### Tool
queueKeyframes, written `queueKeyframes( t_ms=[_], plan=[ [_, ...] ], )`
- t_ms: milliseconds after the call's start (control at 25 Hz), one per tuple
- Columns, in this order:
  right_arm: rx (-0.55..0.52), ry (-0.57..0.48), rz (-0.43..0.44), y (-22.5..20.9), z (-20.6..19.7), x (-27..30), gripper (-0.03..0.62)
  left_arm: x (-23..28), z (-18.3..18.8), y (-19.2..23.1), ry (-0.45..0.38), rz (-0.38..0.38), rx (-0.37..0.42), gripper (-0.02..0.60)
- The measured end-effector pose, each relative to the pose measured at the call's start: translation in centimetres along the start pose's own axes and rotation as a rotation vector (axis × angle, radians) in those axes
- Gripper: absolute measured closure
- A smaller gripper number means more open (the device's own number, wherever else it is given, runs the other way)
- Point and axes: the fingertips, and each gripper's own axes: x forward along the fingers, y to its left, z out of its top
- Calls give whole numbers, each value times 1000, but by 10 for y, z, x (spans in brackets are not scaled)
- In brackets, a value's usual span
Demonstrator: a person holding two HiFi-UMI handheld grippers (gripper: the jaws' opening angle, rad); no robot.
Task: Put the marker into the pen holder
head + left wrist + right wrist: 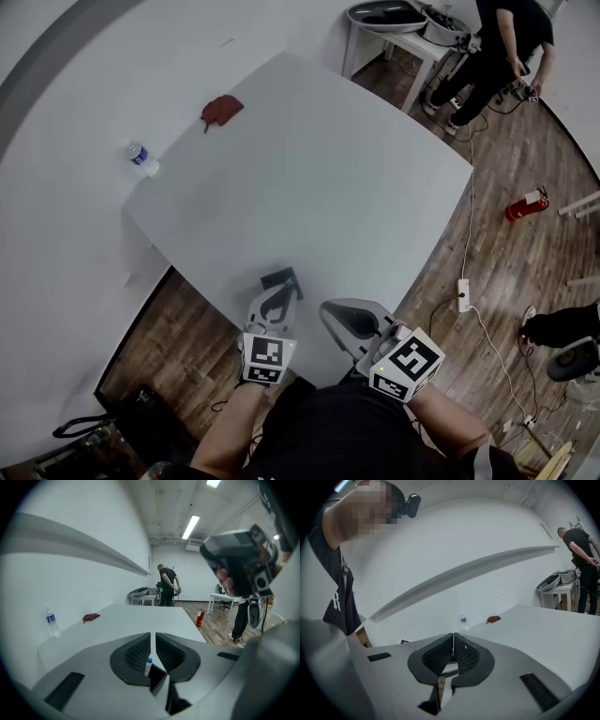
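Note:
A small black pen holder stands on the white table close to its near edge. In the left gripper view a white marker with a blue cap stands upright at the holder's left rim, seemingly inside it. My left gripper hovers just short of the holder with its jaws shut and nothing between them. My right gripper is beside it on the right, over the table's edge, also shut and holding nothing. The marker cannot be made out in the head view.
A red cloth lies at the table's far left. A water bottle stands beyond the left edge. A person stands by a small table at the back right. On the wooden floor are a fire extinguisher and a power strip.

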Motion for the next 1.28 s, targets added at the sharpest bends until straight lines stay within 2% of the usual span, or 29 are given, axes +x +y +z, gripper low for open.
queueKeyframes(
  t_ms=[120,440,680,960,1280],
  plan=[
    [-12,-6,-5,7,-5,2,577,-21,27,-3,-71,-12,-7,569],
    [-31,-46,-32,24,-3,6,577,-87,87,0,-247,-46,-90,577],
    [-57,-73,-40,39,3,3,579,-123,121,-8,-336,-66,-79,577],
    [-91,-108,-56,52,17,-5,579,-136,134,-22,-372,-96,-75,577],
    [-116,-125,-58,61,24,-6,579,-147,143,-24,-400,-92,-64,577]
  ],
)
